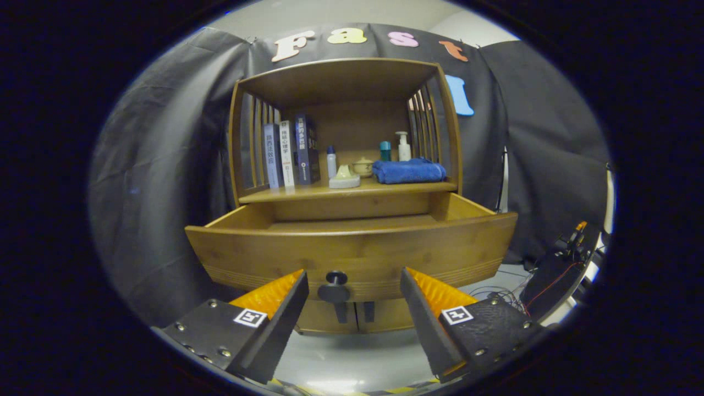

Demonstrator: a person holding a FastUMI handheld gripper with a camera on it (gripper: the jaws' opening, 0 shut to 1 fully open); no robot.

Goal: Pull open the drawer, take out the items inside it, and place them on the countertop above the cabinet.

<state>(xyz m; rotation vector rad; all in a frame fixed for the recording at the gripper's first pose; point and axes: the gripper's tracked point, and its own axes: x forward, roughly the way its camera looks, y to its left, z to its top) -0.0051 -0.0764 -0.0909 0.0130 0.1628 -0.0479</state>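
- The gripper (pixel 352 286) has its fingers spread wide and isn't holding anything; both fingers sit clear of the woodwork.
- The drawer (pixel 352 250) of the wooden cabinet (pixel 346 181) is pulled well out, its curved front just ahead of the fingers.
- The drawer's dark round knob (pixel 335 279) sits right in the gap between the fingers, touching neither.
- From this low angle I can only see the drawer's back and side walls, so can't really tell what's lying in it.
- On the countertop (pixel 308 192) above the drawer: three books (pixel 290 153) standing upright on the left, a small bottle (pixel 331 161) beside them, a pale soap dish (pixel 345 177) near the front edge and a little lidded pot (pixel 363 166) behind it.
- On the right lies a folded blue towel (pixel 409 170), with a pump bottle (pixel 404 147) and a teal-capped bottle (pixel 385 150) behind it.
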